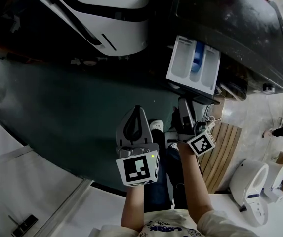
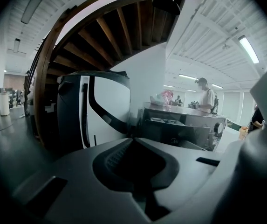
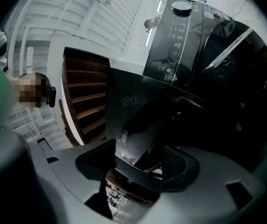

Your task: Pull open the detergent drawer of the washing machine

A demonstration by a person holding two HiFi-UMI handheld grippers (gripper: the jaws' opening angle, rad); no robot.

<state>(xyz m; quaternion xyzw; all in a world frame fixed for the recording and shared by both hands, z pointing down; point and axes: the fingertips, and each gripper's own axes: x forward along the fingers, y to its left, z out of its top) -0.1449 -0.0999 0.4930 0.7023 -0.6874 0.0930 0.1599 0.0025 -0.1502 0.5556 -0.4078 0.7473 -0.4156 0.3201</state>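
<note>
One pull, seemingly done

Finds drawer (image 1: 193,65) drawn out of washer (image 1: 240,28) at 1 o'clock. Leaves right gripper (image 1: 183,106) spread wide, drawer front between jaws, apparently unpinched. Left gripper (image 1: 138,109) clenched, empty, at 6 o'clock. Calls next for backing right clear.

Head view: washing machine (image 1: 240,28) at upper right; detergent drawer (image 1: 193,65) sticks out of its front toward the person, compartments side by side. Just below the drawer's near edge is the right gripper (image 1: 184,105); in right gripper view the drawer's front panel (image 3: 133,125) stands betw. its wide-apart jaws. To its left, well apart from the drawer, the left gripper (image 1: 137,110) hangs over the floor (image 1: 57,107), jaws together, nothing betw. them. Another appliance (image 1: 106,9) stands left of the machine. A slatted board (image 1: 225,147) lies right of the grippers, w/ 2 small units (image 1: 252,181) at lower right beyond it.
</note>
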